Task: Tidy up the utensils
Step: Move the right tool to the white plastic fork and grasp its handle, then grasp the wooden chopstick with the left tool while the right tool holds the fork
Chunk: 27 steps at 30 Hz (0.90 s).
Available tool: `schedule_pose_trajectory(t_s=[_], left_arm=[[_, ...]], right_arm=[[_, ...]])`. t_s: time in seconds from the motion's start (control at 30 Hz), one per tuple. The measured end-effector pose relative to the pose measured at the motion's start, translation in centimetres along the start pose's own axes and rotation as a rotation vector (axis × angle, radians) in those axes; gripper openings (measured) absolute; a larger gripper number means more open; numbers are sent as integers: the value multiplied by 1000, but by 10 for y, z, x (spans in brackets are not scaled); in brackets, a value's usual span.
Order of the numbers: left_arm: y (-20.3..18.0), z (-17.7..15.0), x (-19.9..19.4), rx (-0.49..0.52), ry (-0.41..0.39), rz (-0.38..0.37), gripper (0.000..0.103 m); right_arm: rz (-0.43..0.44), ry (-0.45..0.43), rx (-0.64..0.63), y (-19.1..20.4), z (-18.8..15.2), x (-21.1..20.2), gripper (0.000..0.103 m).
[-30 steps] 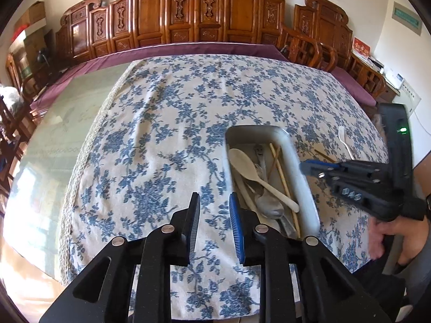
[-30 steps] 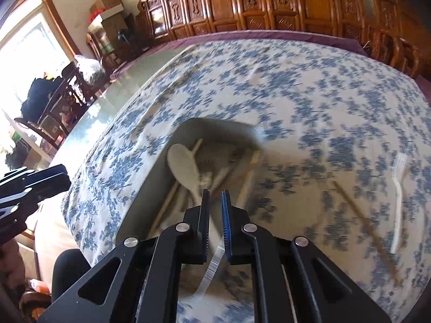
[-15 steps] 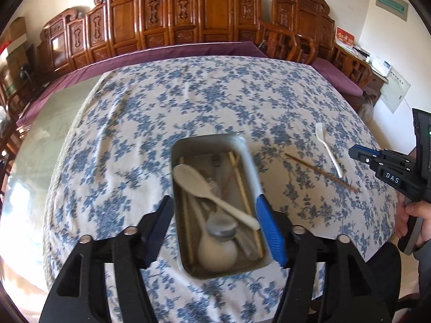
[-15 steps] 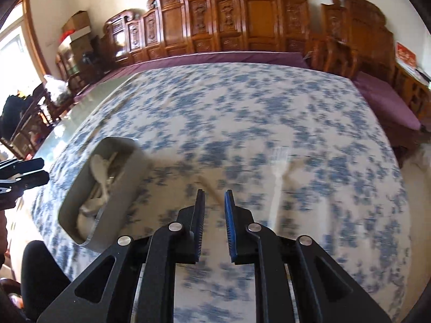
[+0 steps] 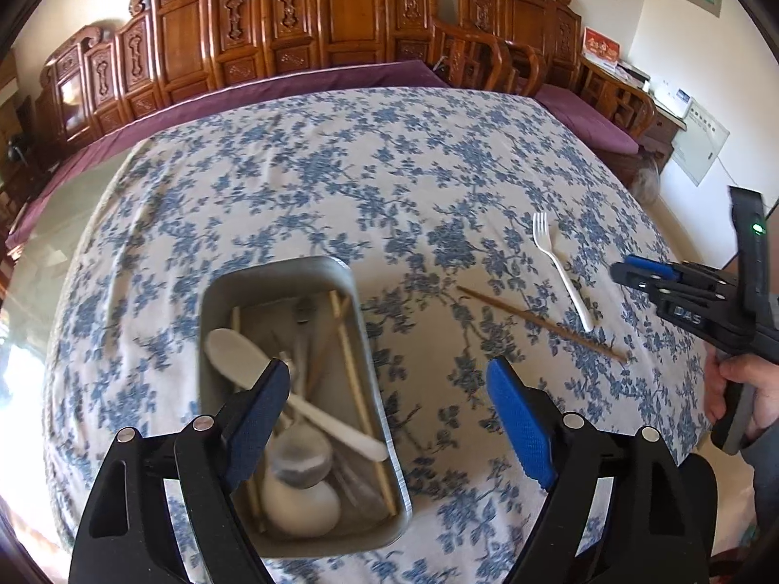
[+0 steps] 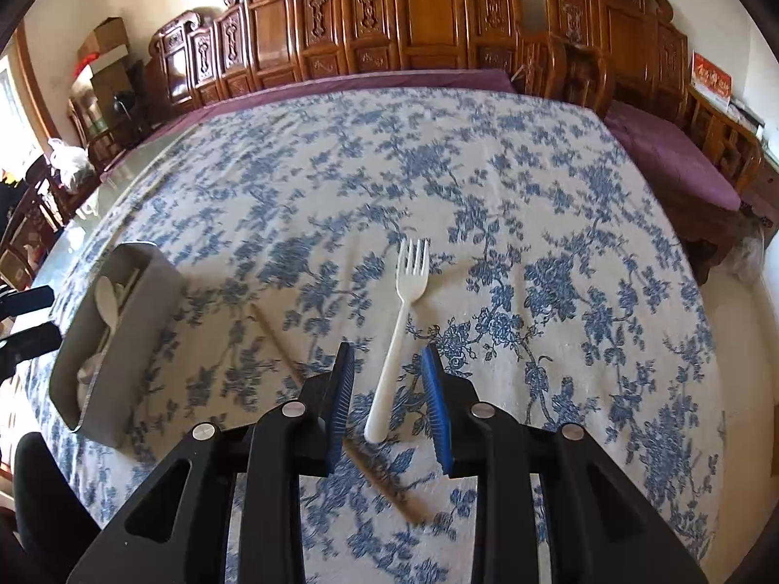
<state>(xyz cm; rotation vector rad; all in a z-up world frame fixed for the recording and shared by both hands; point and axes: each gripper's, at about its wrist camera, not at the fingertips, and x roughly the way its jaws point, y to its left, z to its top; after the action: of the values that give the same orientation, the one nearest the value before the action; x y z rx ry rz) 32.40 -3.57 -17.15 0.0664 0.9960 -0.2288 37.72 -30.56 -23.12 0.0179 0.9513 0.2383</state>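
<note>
A metal tray (image 5: 353,287) (image 6: 141,311) holds spoons and chopsticks on the blue-flowered tablecloth. A white plastic fork (image 5: 560,267) (image 6: 401,326) and a brown chopstick (image 5: 540,323) (image 6: 277,336) lie on the cloth to the tray's right. My left gripper (image 5: 384,418) hovers over the tray's right rim, its jaws opening wide, with nothing gripped. My right gripper (image 6: 389,404) straddles the fork's handle end above the cloth, its jaws opening, pads clear of the fork. From the left wrist view the right gripper (image 5: 647,277) appears in a hand at the right.
Carved wooden chairs (image 5: 341,24) line the far side of the table. A purple undercloth (image 6: 672,160) shows at the far and right edges. The bare glass tabletop (image 5: 44,253) lies left of the cloth. The cloth's near edge is close below both grippers.
The left gripper has opened wide and slid right over the tray. The right gripper left the tray, moved right to the fork, and its jaws parted.
</note>
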Motion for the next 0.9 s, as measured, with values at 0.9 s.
schedule_pose_trajectory(t_s=[0.9], left_arm=[[-50, 3, 40, 46, 83, -22, 79]], right_arm=[[-47, 143, -31, -23, 4, 55, 8]])
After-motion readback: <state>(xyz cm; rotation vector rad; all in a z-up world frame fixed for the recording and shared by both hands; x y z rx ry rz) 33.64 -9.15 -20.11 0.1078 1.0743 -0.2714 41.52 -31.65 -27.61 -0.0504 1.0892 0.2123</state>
